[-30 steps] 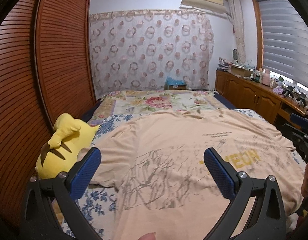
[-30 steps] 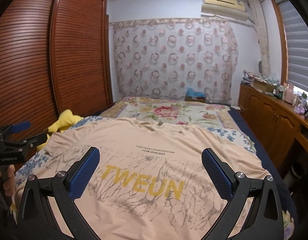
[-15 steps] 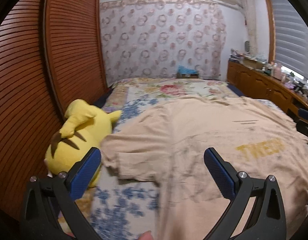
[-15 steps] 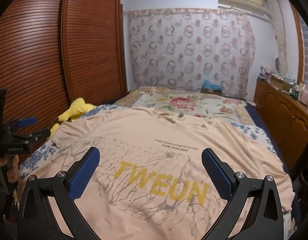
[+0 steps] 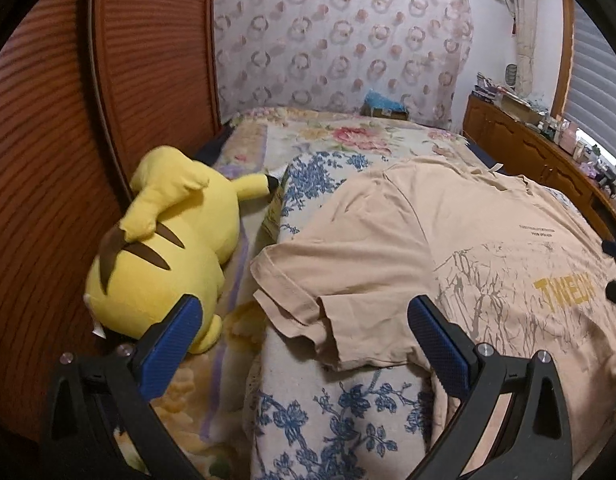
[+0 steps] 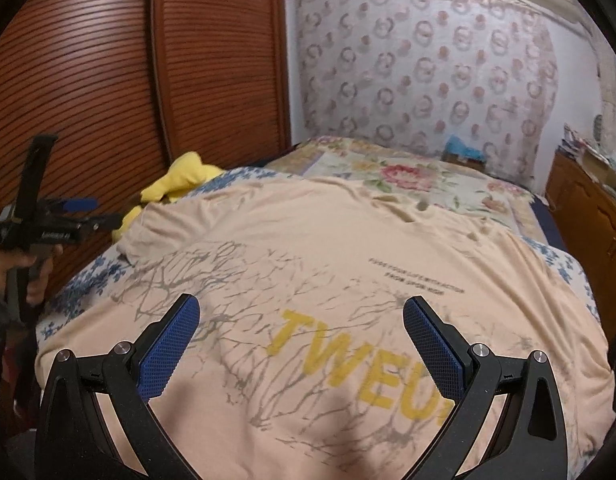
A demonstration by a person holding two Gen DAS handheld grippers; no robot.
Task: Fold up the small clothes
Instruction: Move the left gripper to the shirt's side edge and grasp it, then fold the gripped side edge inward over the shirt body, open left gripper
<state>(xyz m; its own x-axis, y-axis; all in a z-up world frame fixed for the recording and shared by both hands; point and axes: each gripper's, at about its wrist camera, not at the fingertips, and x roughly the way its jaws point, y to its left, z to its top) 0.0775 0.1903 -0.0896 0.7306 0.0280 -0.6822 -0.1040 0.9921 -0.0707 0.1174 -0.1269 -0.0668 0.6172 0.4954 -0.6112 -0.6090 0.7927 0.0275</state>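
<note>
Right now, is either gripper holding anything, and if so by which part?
Nothing is held. The left gripper is open, facing the T-shirt's sleeve; the right gripper is open over the print.

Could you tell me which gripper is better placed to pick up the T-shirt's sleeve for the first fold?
Left. The left gripper is open and aimed at the sleeve, near the yellow plush. The right gripper faces the shirt's printed chest.

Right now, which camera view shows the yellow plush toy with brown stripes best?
The left wrist view shows the yellow plush toy with brown stripes best: nearly all of it is visible, lying beside the wooden slatted wardrobe door, partly behind one claw finger. The right wrist view shows only a small yellow part past the peach printed T-shirt.
</note>
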